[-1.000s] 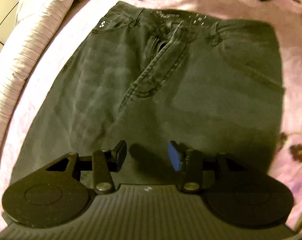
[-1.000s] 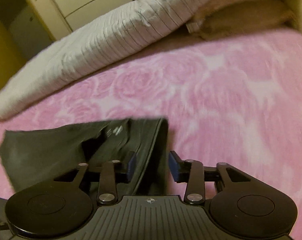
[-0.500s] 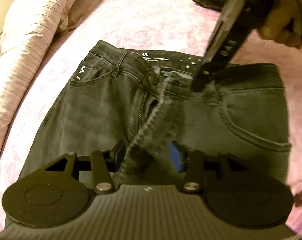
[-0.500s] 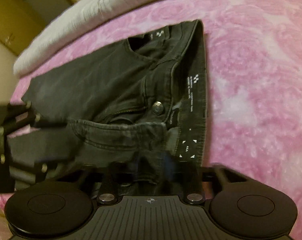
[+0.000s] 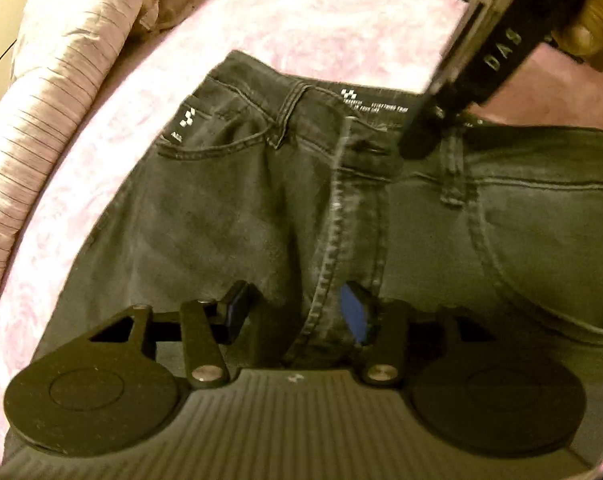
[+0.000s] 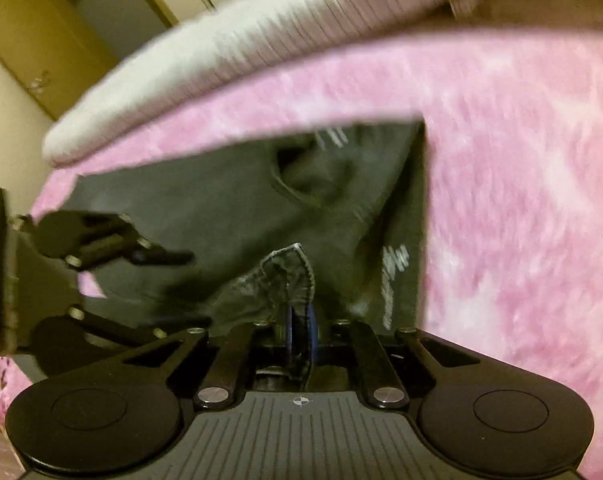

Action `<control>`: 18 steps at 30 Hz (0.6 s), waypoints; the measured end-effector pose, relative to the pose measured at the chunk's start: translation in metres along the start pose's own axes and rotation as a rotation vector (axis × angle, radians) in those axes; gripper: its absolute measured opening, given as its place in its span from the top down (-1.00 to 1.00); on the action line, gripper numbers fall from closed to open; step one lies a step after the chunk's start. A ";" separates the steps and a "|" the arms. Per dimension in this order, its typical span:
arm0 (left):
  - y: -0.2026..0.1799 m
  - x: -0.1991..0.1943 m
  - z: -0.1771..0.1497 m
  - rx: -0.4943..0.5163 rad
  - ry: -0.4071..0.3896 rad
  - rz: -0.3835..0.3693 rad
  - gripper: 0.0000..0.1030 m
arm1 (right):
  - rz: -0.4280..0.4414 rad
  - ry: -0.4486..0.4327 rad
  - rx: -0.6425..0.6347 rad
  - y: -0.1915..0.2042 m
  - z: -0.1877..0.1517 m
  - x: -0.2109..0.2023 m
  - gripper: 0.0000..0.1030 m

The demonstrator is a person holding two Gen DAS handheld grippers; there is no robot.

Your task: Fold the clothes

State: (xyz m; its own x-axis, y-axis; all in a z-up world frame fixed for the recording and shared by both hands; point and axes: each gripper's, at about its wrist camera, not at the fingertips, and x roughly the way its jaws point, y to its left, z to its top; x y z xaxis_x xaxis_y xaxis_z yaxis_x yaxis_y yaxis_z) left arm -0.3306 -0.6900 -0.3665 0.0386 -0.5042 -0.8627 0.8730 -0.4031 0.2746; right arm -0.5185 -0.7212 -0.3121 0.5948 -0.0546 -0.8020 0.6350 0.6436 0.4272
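**Waistband pinched at the fly, crotch seam bracketed below**

The jaws of the right gripper (image 6: 300,340) are seen closed on a puckered fold of the jeans (image 5: 229,208) at the waistband, beside the fly; in the left wrist view the same gripper comes down from the upper right onto the waistband edge. The jaws of the left gripper (image 5: 297,312) are held apart, with the fly seam (image 5: 333,240) running between the blue pads (image 5: 351,312) and no cloth yet pinched.

Outward from the jaws, the jeans are laid front-up on the pink bed cover (image 6: 521,200), the waistband at the far end and the legs passing out of sight beneath the left gripper. The long axis is thus set along the left gripper's line of sight, and the two grippers are placed on one line, the fly.

The coming fold is judged to turn on that line: one side brought over the other about it. The left gripper is the nearer to the crotch. A striped quilt (image 5: 41,100) is bunched along the bed's left edge.
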 end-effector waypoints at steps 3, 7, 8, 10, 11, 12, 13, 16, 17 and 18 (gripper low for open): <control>0.002 0.000 -0.005 -0.015 -0.015 0.005 -0.11 | 0.013 -0.024 0.004 -0.008 -0.004 -0.003 0.57; 0.007 0.002 -0.009 -0.036 -0.034 0.001 -0.15 | 0.010 -0.080 -0.030 -0.013 -0.002 -0.008 0.07; 0.007 0.002 -0.010 -0.034 -0.037 0.002 -0.15 | 0.034 -0.089 -0.049 -0.014 0.001 -0.004 0.06; 0.007 0.002 -0.010 -0.032 -0.042 0.002 -0.16 | 0.076 -0.090 -0.105 -0.014 0.006 0.009 0.07; 0.007 0.004 -0.010 -0.032 -0.043 0.002 -0.15 | 0.091 -0.084 -0.139 -0.014 0.008 0.017 0.07; 0.008 0.005 -0.010 -0.033 -0.045 0.001 -0.15 | 0.112 -0.072 -0.152 -0.015 0.008 0.022 0.08; 0.008 0.005 -0.009 -0.032 -0.046 0.000 -0.14 | 0.135 -0.059 -0.160 -0.017 0.008 0.027 0.27; 0.005 0.000 -0.003 -0.006 -0.057 -0.016 0.00 | 0.158 -0.003 -0.079 -0.023 0.012 0.022 0.80; 0.003 -0.004 0.001 0.011 -0.074 -0.021 0.00 | 0.152 0.008 -0.067 -0.021 0.013 0.010 0.85; 0.000 -0.008 0.007 0.031 -0.096 -0.019 0.00 | 0.150 0.005 -0.059 -0.020 0.014 -0.003 0.87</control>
State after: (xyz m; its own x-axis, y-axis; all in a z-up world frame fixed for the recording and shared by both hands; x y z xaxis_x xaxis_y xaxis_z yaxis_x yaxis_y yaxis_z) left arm -0.3343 -0.6910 -0.3567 -0.0256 -0.5667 -0.8235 0.8574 -0.4360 0.2734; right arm -0.5260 -0.7443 -0.3124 0.6781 0.0497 -0.7332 0.5091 0.6878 0.5175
